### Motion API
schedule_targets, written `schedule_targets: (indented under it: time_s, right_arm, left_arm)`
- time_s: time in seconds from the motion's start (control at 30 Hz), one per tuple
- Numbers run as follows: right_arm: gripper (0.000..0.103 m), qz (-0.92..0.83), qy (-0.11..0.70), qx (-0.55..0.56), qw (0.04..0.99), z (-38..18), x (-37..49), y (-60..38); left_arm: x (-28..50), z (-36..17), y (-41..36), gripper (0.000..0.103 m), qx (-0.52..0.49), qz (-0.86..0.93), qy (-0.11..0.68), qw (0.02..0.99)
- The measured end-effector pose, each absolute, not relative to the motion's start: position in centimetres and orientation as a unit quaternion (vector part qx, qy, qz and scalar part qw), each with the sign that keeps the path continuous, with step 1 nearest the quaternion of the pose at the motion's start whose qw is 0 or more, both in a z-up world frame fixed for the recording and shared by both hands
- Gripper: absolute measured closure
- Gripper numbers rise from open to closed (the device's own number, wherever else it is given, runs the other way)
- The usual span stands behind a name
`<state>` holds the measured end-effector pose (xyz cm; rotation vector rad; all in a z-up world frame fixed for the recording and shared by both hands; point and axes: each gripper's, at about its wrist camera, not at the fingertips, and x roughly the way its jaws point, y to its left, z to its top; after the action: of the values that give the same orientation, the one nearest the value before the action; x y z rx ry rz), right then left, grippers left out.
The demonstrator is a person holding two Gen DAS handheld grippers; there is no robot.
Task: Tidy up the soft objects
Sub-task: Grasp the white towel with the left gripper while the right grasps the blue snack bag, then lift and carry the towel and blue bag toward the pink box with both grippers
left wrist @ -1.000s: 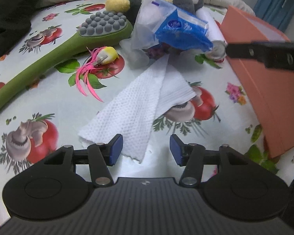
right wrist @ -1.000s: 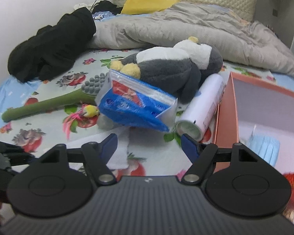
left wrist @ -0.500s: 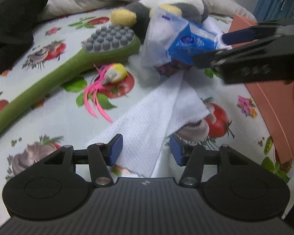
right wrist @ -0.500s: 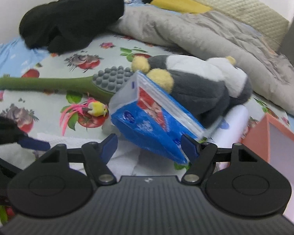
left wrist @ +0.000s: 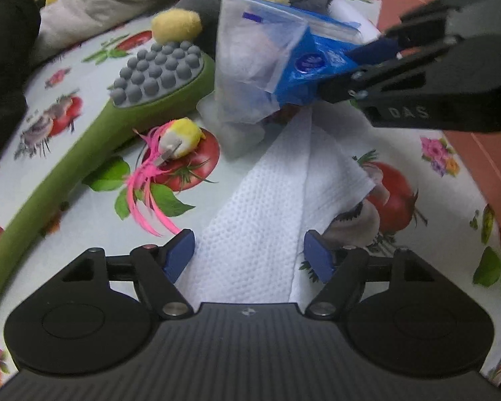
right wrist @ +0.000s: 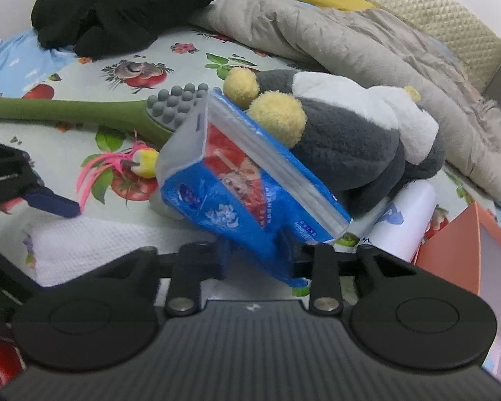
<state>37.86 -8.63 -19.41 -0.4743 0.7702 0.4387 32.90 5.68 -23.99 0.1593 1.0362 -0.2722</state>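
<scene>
While right claw (right wrist: 255, 257) grips, one tissue pack (right wrist: 237, 197)

You see a glossy plastic tissue pack (right wrist: 250, 197), a dimpled white paper towel (left wrist: 260, 230), a fleecy plush penguin (right wrist: 357, 133) and matt printed cloth bedsheet (left wrist: 83, 207).

Tissue pack (right wrist: 250, 197) leaning against the plush toy (right wrist: 350, 133) behind it, massage brush (left wrist: 117, 127) to its left; feather toy (left wrist: 170, 153) before the brush, paper towel (left wrist: 267, 217) nearest; box (right wrist: 477, 250) at the bed's right edge
</scene>
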Motion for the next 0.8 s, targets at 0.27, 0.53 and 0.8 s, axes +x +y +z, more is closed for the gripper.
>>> schedule_targets:
  time_s: [0.27,0.53,0.8]
  right_arm:
    - [0.091,0.217,0.367,-0.208,0.88,-18.4,37.3,-8.9]
    - [0.094,0.227,0.361,-0.186,0.885,-16.5,34.3,-9.3]
    - [0.094,0.222,0.363,-0.135,0.895,-14.5,30.5,-11.4]
  left_arm:
    - [31.8,-23.4,6.0,0.063,0.048,-0.108,0.503,0.856]
    - [28.5,-22.2,5.4,0.091,-0.006,-0.086,0.509,0.856]
    - [24.1,-20.4,5.0,0.091,-0.06,-0.034,0.497,0.865]
